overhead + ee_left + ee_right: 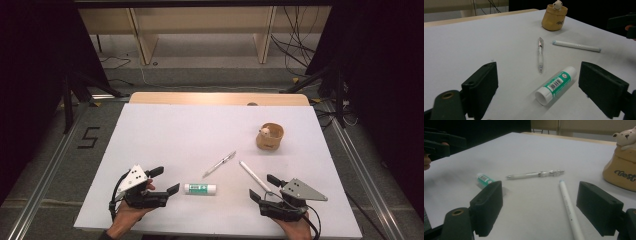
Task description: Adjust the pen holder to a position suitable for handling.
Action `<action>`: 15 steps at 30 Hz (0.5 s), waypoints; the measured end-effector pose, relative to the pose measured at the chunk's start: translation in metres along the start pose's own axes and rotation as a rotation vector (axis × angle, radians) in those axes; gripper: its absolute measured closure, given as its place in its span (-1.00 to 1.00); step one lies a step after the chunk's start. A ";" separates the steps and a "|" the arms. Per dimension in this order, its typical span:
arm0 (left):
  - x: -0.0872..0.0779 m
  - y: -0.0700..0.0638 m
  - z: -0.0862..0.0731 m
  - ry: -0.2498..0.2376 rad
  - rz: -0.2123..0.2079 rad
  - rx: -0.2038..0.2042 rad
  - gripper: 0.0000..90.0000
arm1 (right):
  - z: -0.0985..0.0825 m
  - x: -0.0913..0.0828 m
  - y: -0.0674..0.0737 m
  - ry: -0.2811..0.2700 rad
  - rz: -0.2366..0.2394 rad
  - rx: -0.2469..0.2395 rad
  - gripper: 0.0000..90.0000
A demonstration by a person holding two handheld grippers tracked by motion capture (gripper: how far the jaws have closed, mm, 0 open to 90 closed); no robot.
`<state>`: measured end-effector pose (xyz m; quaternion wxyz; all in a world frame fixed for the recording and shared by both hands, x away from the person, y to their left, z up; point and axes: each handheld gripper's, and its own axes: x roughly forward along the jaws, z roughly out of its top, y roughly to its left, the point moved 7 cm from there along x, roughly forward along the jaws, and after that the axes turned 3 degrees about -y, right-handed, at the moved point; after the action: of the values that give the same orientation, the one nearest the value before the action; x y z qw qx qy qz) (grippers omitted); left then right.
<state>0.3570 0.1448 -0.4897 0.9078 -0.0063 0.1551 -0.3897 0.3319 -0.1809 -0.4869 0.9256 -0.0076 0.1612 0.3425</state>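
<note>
3 items lie loose on my table point(150, 130) from above: glue stick point(200, 188), pen point(219, 164), white marker point(254, 175), all outside the holder point(270, 137); nothing looks stowed yet. My left gripper point(537, 83) gapes around the glue stick point(556, 84), not touching. My right gripper point(539, 205) stands wide, the white marker point(570, 212) between its jaws, ungrasped.
</note>
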 end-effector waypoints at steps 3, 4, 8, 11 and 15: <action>0.000 0.000 0.000 0.001 0.001 0.001 -0.65 | 0.000 0.000 -0.001 0.001 -0.003 0.000 -0.51; 0.000 0.000 0.000 0.004 0.001 0.003 -0.65 | 0.000 0.000 -0.001 0.001 -0.005 -0.001 -0.51; 0.001 0.000 0.000 0.006 0.001 0.004 -0.65 | 0.001 0.000 -0.003 0.006 -0.019 0.001 -0.50; 0.000 0.000 0.000 0.005 0.002 0.003 -0.65 | 0.001 0.000 -0.005 0.007 -0.029 0.003 -0.50; 0.001 0.001 0.000 0.005 0.008 -0.001 -0.65 | 0.005 -0.001 -0.012 0.011 -0.056 0.010 -0.48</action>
<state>0.3582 0.1447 -0.4906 0.9090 -0.0053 0.1575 -0.3858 0.3408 -0.1901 -0.4831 0.9339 -0.0095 0.1676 0.3157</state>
